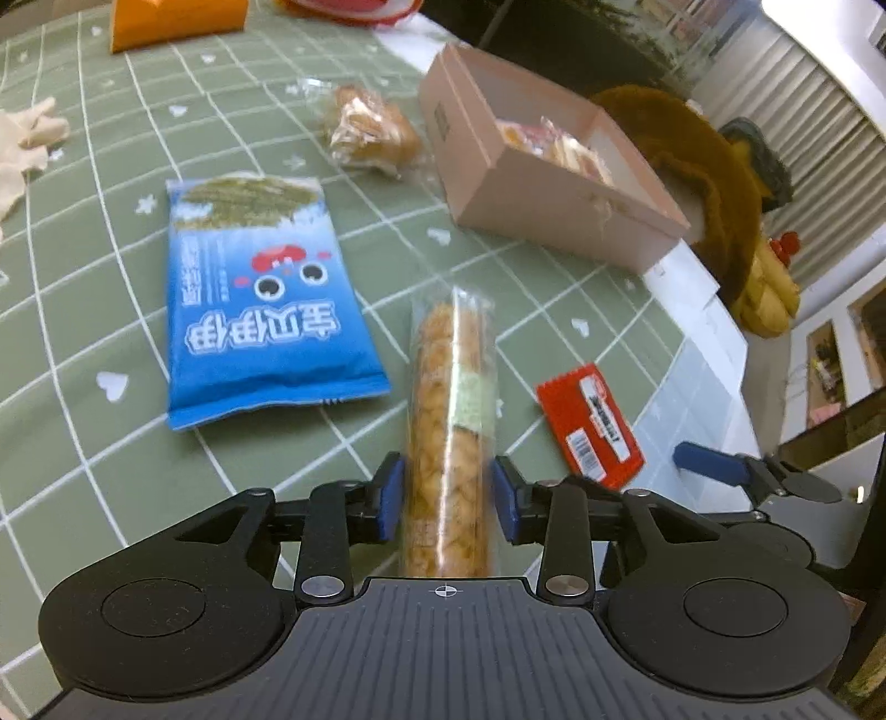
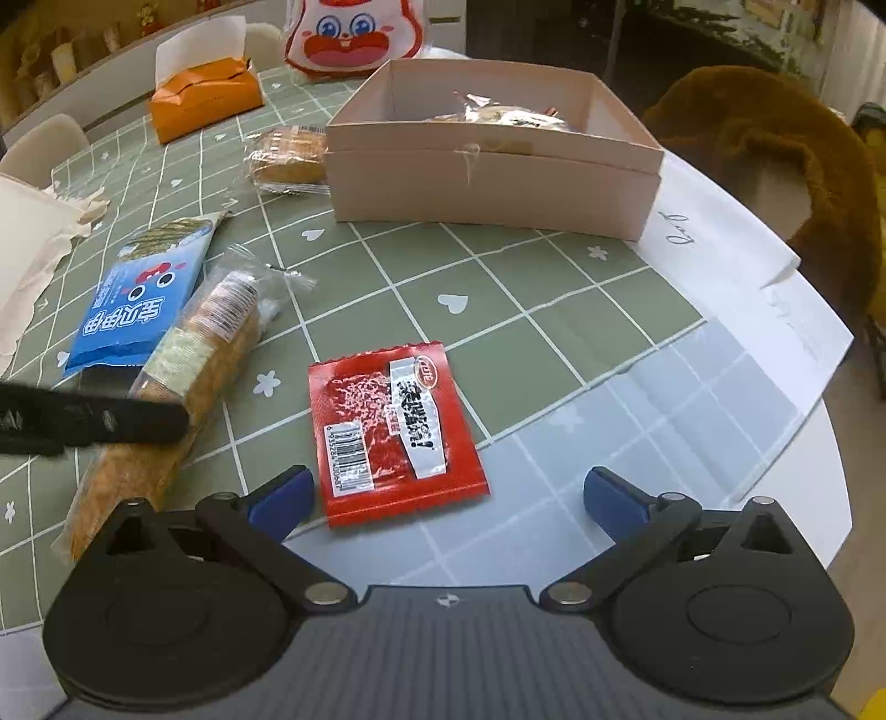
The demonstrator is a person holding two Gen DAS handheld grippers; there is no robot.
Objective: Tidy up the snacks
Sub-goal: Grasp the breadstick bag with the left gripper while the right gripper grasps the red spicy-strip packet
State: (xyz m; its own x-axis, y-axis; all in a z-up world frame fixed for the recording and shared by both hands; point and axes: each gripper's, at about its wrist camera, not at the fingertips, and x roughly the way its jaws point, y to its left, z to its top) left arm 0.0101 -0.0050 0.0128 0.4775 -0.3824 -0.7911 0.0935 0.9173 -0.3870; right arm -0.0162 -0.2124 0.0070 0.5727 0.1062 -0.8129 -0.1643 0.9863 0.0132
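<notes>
My left gripper (image 1: 449,493) is shut on a long clear-wrapped cracker roll (image 1: 449,421), which lies on the green checked tablecloth; the roll also shows in the right wrist view (image 2: 188,376). My right gripper (image 2: 448,495) is open just above a red snack packet (image 2: 390,429), its fingers to either side of the packet's near end. The packet also shows in the left wrist view (image 1: 592,423). A pink cardboard box (image 2: 493,183) holding several wrapped snacks stands beyond. A blue seaweed snack bag (image 1: 260,310) lies left of the roll. A wrapped pastry (image 1: 371,130) lies next to the box.
An orange tissue box (image 2: 205,99) and a red-and-white cartoon bag (image 2: 354,36) sit at the far side. A cream cloth (image 2: 27,255) lies at the left. A brown furry chair back (image 2: 775,144) stands by the table's right edge, beside white paper (image 2: 742,282).
</notes>
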